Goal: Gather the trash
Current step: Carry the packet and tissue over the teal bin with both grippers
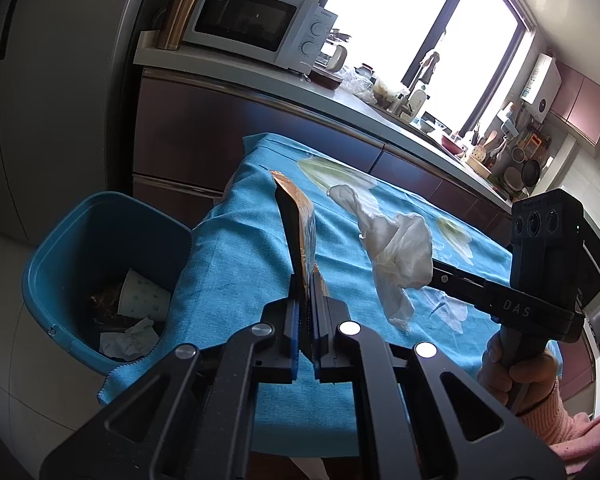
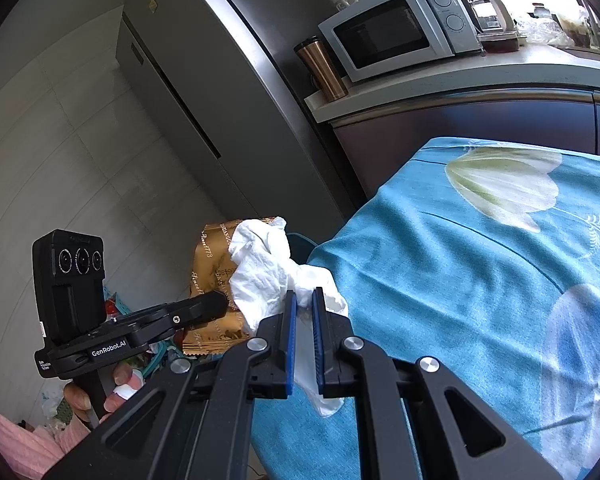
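Left gripper (image 1: 309, 280), frame centre, is clamped on the stiff, crinkly gold foil wrapper (image 1: 300, 216). Right gripper (image 2: 304, 300) pinches the soft, featherlight crumpled white tissue (image 2: 264, 268). Blue plastic bin (image 1: 60, 240) sits lower left; both items probably slip easily, so grip near the bulk.

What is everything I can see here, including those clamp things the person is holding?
wrapper: one, gold, pinched in left tool
tissue: one, white, crumpled, pinched in right tool
bin: one, blue, on floor beside table, holding a paper cup and scraps
tablecloth: one, blue with white flowers, over table
microwave: one, white, on counter
flask: one, copper, beside microwave
fridge: one, grey
left tool: black, shut
right tool: black, shut
hand: gripping the right tool's handle, pink sleeve
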Demonstrator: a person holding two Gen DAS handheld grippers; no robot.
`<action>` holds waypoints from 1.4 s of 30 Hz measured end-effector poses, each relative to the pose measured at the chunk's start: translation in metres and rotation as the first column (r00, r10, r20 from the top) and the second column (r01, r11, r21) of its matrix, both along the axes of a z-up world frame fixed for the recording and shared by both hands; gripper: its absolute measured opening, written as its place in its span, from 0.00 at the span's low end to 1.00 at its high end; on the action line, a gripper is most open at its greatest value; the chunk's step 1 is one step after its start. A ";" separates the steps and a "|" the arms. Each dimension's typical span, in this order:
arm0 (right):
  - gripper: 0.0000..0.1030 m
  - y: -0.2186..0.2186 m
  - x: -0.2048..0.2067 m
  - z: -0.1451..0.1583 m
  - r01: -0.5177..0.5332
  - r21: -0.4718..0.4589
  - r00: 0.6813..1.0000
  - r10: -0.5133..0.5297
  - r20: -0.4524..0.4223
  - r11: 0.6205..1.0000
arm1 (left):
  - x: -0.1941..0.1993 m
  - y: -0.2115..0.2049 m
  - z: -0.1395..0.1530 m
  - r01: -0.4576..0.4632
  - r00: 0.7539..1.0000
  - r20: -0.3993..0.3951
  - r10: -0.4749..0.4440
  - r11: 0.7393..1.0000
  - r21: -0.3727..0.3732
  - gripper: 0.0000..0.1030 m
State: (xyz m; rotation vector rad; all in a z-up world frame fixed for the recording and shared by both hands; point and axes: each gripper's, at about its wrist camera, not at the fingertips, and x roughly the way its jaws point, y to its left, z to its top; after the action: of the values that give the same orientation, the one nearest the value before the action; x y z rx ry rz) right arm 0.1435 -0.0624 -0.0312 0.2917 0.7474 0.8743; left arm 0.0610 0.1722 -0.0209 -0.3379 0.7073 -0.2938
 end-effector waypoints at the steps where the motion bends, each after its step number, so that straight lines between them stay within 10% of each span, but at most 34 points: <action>1: 0.07 0.001 0.000 0.000 -0.002 0.000 1.000 0.002 0.000 1.000 | 0.000 0.001 0.000 -0.001 1.000 0.000 0.001 1.000 0.000 0.05; 42: 0.07 0.032 0.008 0.002 -0.051 -0.006 0.999 0.051 -0.008 0.999 | -0.002 0.031 -0.002 -0.076 0.997 -0.006 0.076 0.997 0.011 0.05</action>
State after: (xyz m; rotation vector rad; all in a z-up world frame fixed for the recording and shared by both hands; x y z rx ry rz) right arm 0.1520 -0.0302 -0.0289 0.2711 0.7674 0.9195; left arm 0.0591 0.2034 -0.0228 -0.3548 0.7008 -0.2163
